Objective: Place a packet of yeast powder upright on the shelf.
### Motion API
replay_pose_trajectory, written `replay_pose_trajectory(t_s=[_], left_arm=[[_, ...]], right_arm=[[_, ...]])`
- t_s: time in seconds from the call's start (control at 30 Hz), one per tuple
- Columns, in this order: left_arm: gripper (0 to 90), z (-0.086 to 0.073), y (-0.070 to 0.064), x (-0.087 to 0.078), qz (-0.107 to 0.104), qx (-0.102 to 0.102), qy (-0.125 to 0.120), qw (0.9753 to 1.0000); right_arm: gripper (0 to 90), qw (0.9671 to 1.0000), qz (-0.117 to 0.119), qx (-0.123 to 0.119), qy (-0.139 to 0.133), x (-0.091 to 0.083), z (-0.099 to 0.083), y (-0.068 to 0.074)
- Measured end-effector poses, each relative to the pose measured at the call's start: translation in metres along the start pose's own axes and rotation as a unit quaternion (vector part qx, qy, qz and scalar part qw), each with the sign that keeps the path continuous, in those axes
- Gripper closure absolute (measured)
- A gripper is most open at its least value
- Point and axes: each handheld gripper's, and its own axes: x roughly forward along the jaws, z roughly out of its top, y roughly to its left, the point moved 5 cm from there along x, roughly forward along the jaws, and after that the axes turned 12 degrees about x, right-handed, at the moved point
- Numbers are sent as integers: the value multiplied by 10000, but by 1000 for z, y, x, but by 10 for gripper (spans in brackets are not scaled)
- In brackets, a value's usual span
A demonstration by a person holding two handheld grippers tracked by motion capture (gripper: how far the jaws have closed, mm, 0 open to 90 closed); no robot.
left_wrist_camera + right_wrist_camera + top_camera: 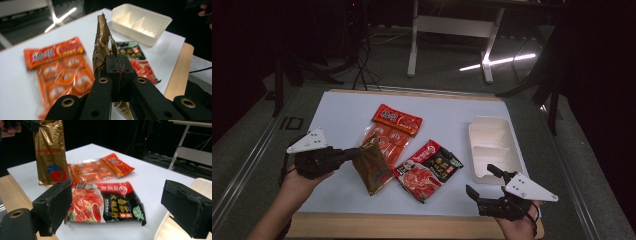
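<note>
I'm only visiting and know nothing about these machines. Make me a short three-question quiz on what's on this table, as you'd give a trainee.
1. True or false: the left tool is shut on the gold foil packet.
2. How many compartments has the white tray?
3. Which packet lies nearest the right tool: A, the orange snack packet; B, the red and black packet?

Key
1. True; its jaws pinch the packet's edge and hold it off the table.
2. Two, both empty.
3. B. The right tool is open and holds nothing.
</note>
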Motion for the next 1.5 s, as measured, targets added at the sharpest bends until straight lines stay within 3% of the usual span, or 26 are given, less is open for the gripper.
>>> replay_pose_trajectory(t_s=[0.13,0.27,0.5,0.6,0.67,0.83,1.0,1.23,1.43,1.5], left_arm=[[900,16,-1,4,-98,110,-186,9997],[900,31,-5,12,-335,228,-345,9986],[900,49,-16,36,-852,487,-549,9937],[900,52,-19,44,-959,488,-533,9928],[900,56,-24,54,-1099,560,-549,9908],[900,63,-31,67,-1342,587,-680,9869],[900,72,-40,77,-1588,694,-808,9815],[900,83,-53,90,-1890,842,-922,9740],[900,89,-58,99,-1992,823,-1044,9709],[900,91,-60,102,-1993,809,-1097,9704]], right_arm=[[99,9998,187,-79,34,0,7,5],[105,9995,236,-226,18,1,18,9],[141,9979,524,-366,-130,7,47,15],[144,9971,611,-425,-168,10,54,18],[150,9955,731,-598,-124,18,62,25],[154,9931,944,-696,-14,34,69,33],[186,9912,1120,-704,23,46,73,38],[221,9892,1348,-568,90,57,82,33],[272,9878,1413,-597,262,63,80,29],[341,9869,1472,-580,306,64,79,27]])
